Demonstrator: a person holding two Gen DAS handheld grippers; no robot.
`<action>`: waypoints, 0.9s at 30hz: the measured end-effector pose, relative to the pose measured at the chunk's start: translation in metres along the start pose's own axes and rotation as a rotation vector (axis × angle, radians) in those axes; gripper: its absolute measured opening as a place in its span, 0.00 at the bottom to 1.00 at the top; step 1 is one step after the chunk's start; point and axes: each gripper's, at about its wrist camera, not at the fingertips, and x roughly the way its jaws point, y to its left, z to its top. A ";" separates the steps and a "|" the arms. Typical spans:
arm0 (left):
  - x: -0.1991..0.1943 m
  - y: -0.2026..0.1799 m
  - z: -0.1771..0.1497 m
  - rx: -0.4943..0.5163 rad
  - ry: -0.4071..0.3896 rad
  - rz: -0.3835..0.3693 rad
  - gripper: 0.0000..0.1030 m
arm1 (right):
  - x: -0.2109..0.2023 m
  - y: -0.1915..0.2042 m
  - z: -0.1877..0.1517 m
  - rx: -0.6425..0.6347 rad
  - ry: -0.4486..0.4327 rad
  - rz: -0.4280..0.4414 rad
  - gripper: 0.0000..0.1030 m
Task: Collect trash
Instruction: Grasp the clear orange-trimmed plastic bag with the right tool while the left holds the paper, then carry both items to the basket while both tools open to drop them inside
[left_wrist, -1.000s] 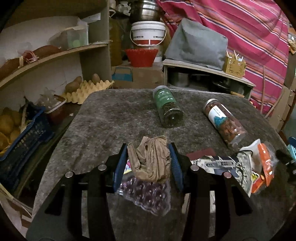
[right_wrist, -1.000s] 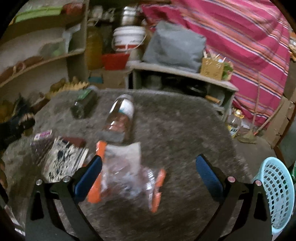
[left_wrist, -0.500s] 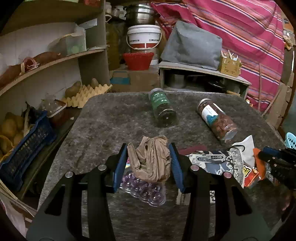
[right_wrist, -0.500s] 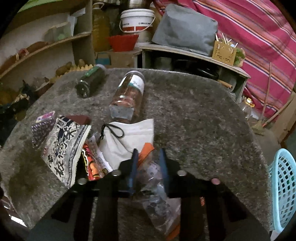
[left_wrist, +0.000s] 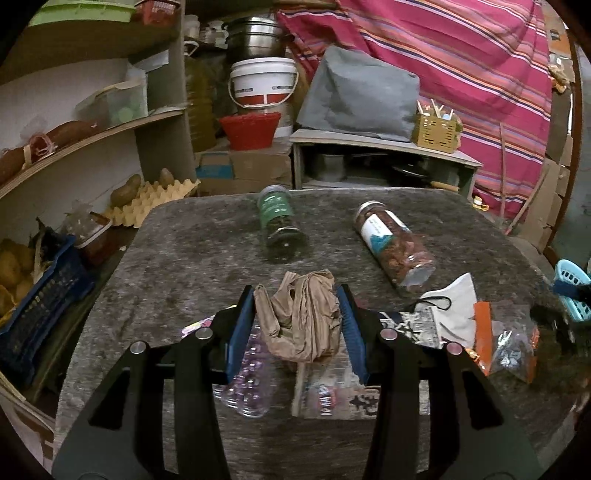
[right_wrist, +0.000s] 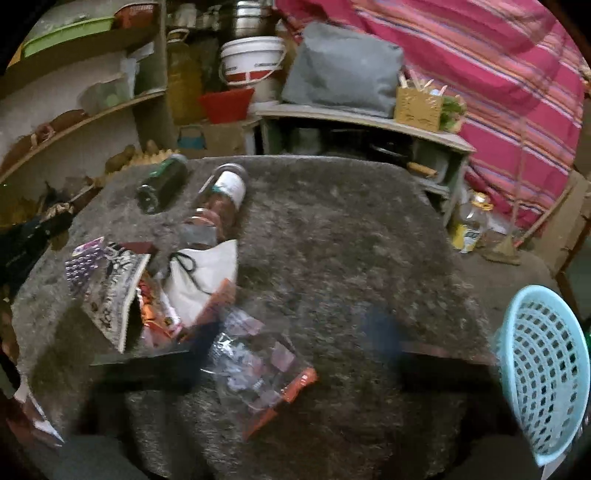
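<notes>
Trash litters grey carpeted table before cluttered shelves.

Storeroom surroundings behind the table

A white bucket is stacked above a red bowl; an egg tray with potatoes is seen beside the shelf, near a grey cushion.

2 jars lie on the table behind the wrappers.
</notes>
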 end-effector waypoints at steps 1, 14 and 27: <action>0.000 -0.003 -0.001 0.005 0.000 0.000 0.43 | -0.001 0.001 -0.001 -0.012 0.001 -0.006 0.90; -0.006 -0.010 -0.015 0.002 0.017 0.004 0.43 | 0.031 0.029 -0.026 -0.078 0.113 0.096 0.49; -0.013 -0.029 -0.008 0.005 -0.014 -0.010 0.43 | -0.029 -0.029 -0.006 0.015 -0.034 0.062 0.41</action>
